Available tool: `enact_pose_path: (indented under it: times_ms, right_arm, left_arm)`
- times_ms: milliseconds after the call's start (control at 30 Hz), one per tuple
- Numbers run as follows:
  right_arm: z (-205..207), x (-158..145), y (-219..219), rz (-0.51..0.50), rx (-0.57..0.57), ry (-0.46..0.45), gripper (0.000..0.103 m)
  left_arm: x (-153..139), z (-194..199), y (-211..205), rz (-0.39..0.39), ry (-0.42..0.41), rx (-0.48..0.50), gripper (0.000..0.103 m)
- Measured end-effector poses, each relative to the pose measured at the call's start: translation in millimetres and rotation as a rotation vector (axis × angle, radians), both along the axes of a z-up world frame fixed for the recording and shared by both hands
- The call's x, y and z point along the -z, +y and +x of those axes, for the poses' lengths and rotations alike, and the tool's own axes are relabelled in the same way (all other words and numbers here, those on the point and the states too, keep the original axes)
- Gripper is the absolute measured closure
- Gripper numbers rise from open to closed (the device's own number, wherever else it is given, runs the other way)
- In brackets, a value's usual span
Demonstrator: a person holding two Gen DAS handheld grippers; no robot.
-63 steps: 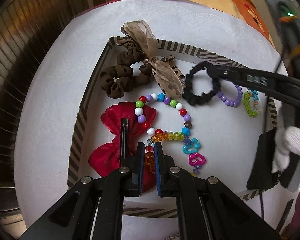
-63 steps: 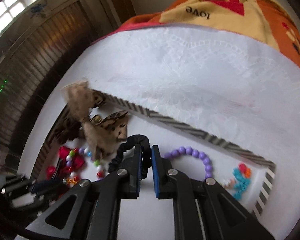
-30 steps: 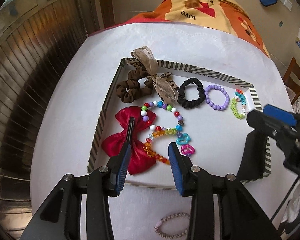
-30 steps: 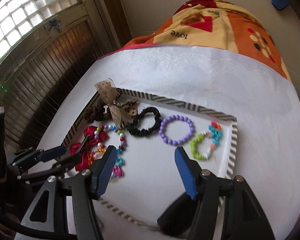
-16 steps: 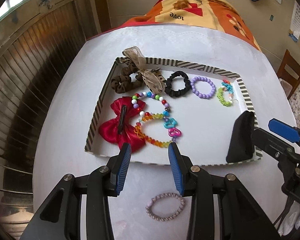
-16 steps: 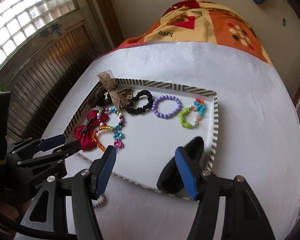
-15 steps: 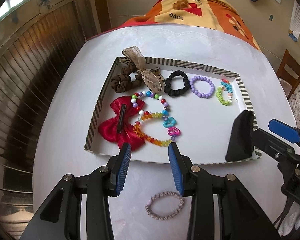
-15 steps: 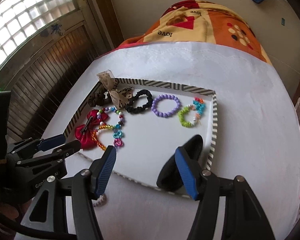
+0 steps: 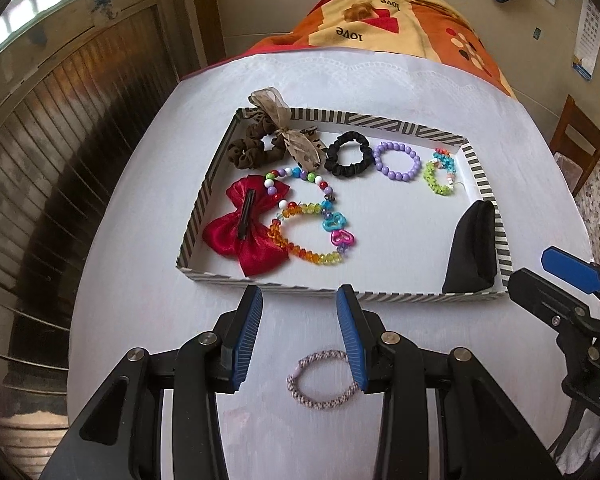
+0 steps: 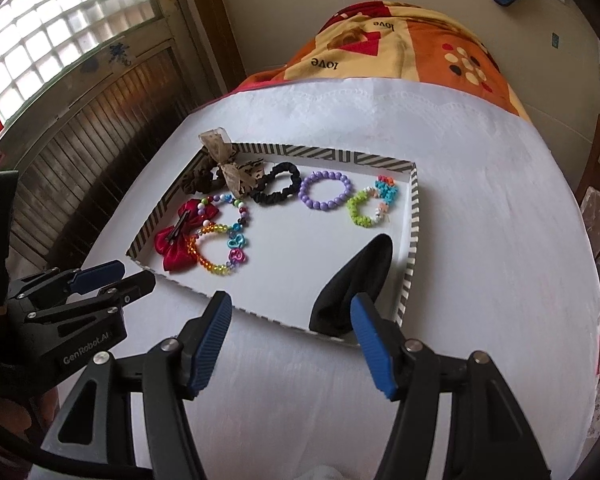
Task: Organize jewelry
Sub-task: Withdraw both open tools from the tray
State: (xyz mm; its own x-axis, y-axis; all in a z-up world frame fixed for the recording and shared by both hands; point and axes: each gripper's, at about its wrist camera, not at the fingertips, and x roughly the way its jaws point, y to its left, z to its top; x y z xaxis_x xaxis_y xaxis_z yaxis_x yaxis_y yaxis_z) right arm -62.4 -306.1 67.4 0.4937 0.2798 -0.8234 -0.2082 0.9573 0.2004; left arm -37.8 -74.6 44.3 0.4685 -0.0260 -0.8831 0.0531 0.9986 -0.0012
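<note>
A striped tray (image 9: 198,216) (image 10: 414,216) on the white table holds a brown scrunchie (image 9: 252,148), a red bow (image 9: 248,236) (image 10: 180,240), beaded bracelets (image 9: 308,236), a black scrunchie (image 9: 348,156) (image 10: 278,188), a purple bead bracelet (image 9: 396,162) (image 10: 326,191), a green bracelet (image 9: 436,174) and a black pouch (image 9: 470,248) (image 10: 356,284). A pinkish braided bracelet (image 9: 322,378) lies on the table in front of the tray. Above it, my left gripper (image 9: 300,308) is open and empty. My right gripper (image 10: 292,312) is open and empty near the tray's front right corner.
An orange patterned blanket (image 9: 396,24) covers the far end of the table. A wooden slatted wall (image 9: 60,128) runs along the left. A wooden chair (image 9: 576,140) stands at the right. The right gripper's finger (image 9: 572,272) shows at the right of the left wrist view.
Both grippers have drawn back from the tray toward the table's near edge. The braided bracelet has come fully into the left wrist view. The jewelry in the tray has not moved.
</note>
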Motion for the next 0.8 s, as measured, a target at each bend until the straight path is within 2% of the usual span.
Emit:
enact_pose_path:
  times_ms: [500, 800]
  right_arm:
    - [-34, -4, -14, -0.015, 0.000, 0.006, 0.035]
    - [-57, 0, -36, -0.022, 0.024, 0.030, 0.034]
  left_arm:
    - [2, -24, -9, 0.000, 0.015, 0.016, 0.087]
    - [12, -34, 1, -0.039, 0.061, 0.008, 0.087]
